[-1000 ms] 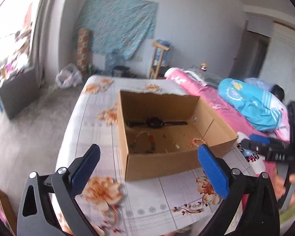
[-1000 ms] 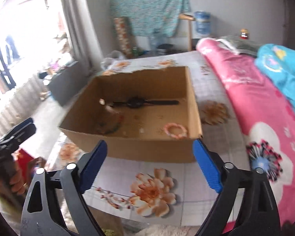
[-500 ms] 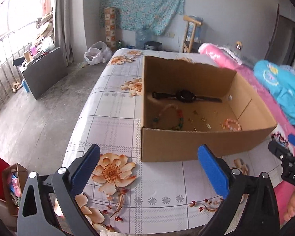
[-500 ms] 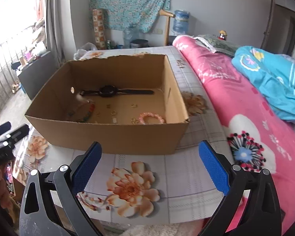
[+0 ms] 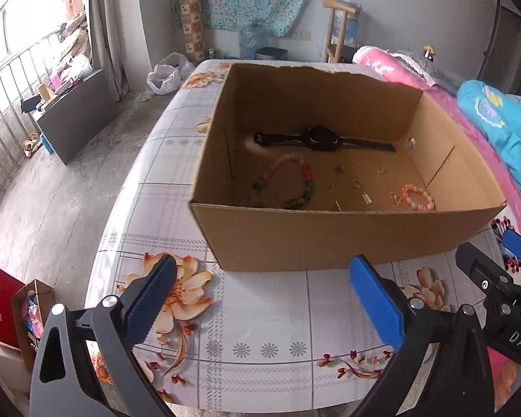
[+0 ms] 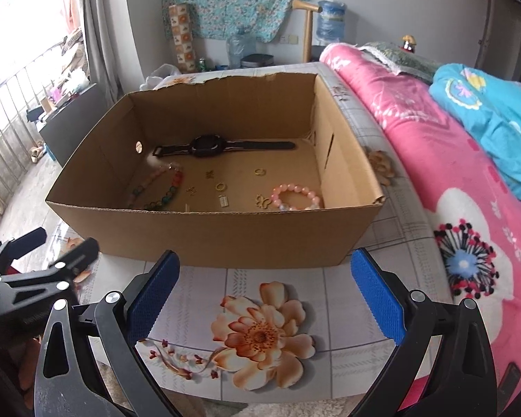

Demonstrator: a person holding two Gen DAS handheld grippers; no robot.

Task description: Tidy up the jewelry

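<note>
An open cardboard box (image 5: pixel 330 236) (image 6: pixel 225 236) stands on a table with a flowered cloth. Inside lie a black watch (image 5: pixel 319 138) (image 6: pixel 210 146), a coloured bead necklace (image 5: pixel 307 177) (image 6: pixel 172 182), a pink bead bracelet (image 5: pixel 416 196) (image 6: pixel 295 194) and several small gold rings and charms (image 5: pixel 356 183) (image 6: pixel 220 186). My left gripper (image 5: pixel 260 302) is open and empty, in front of the box's near wall. My right gripper (image 6: pixel 265 295) is open and empty, also in front of the box.
A bed with a pink flowered quilt (image 6: pixel 434 160) and a blue blanket (image 6: pixel 496 111) lies right of the table. Floor, a grey cabinet (image 5: pixel 76 118) and a window railing are left. Red and brown bags (image 5: pixel 7 309) stand at the table's near left corner.
Both grippers have moved closer to the box and tilted down, so the jewelry inside shows more fully. Both stay open and empty.
</note>
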